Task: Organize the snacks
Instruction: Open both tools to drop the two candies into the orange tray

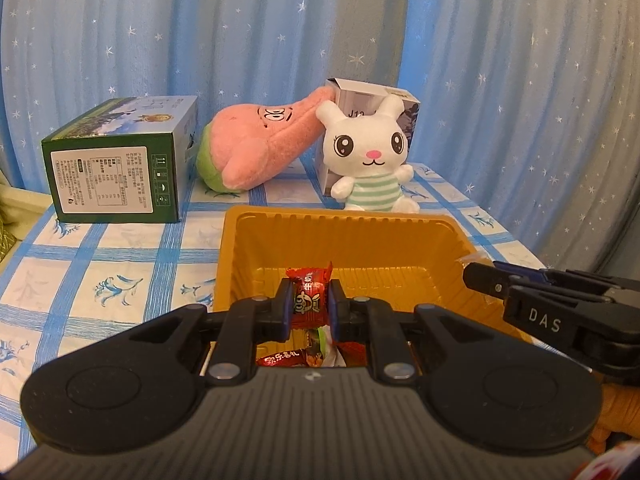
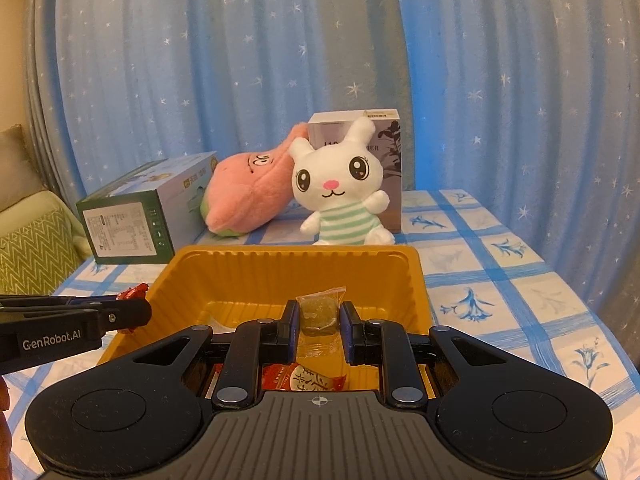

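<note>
Left gripper (image 1: 311,303) is clamped on a red wrapped candy (image 1: 308,300), right gripper (image 2: 319,320) pinches a clear-wrapped greenish snack (image 2: 318,314), both over the yellow plastic tray (image 1: 348,236).

Glossy ribbed yellow plastic tray (image 1: 408,240); shiny red foil candy wrapper (image 1: 310,296); clear crinkly film around green sweet (image 2: 320,312); fuzzy white plush rabbit (image 1: 370,156); matt black plastic grippers.
</note>
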A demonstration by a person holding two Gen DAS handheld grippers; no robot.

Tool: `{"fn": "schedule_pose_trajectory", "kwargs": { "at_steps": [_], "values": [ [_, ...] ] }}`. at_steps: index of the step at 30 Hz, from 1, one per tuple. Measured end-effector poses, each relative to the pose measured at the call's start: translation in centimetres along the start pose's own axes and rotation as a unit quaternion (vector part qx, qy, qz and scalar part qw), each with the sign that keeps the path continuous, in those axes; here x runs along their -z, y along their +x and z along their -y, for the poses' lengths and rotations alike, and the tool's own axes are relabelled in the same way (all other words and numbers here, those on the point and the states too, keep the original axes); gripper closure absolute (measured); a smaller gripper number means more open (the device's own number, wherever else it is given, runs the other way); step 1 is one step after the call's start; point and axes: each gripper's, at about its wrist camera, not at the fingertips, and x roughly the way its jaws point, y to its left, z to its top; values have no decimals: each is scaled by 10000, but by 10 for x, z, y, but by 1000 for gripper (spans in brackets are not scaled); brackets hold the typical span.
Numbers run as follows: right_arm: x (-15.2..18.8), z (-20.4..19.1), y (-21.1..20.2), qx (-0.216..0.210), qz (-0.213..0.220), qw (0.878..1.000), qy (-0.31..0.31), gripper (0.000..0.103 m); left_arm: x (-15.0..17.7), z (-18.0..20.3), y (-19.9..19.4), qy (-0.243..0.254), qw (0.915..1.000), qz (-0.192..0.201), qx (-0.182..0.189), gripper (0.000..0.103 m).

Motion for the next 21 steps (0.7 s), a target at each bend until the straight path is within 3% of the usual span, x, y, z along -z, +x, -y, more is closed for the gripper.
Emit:
{"fn": "schedule_pose_trajectory", "kwargs": {
  "at_steps": [8,11,21],
  "values": [
    [1,1,1,-23,-49,10000,-1,82,4,-1,11,11,9999,-130,-68,84],
    [2,2,2,-23,-75,10000,24,82,6,-3,14,-17,9997,-193,-138,59],
    [1,6,3,-34,-103,9998,143,82,8,-14,13,-43,9993,-267,-254,57]
  ]
}}
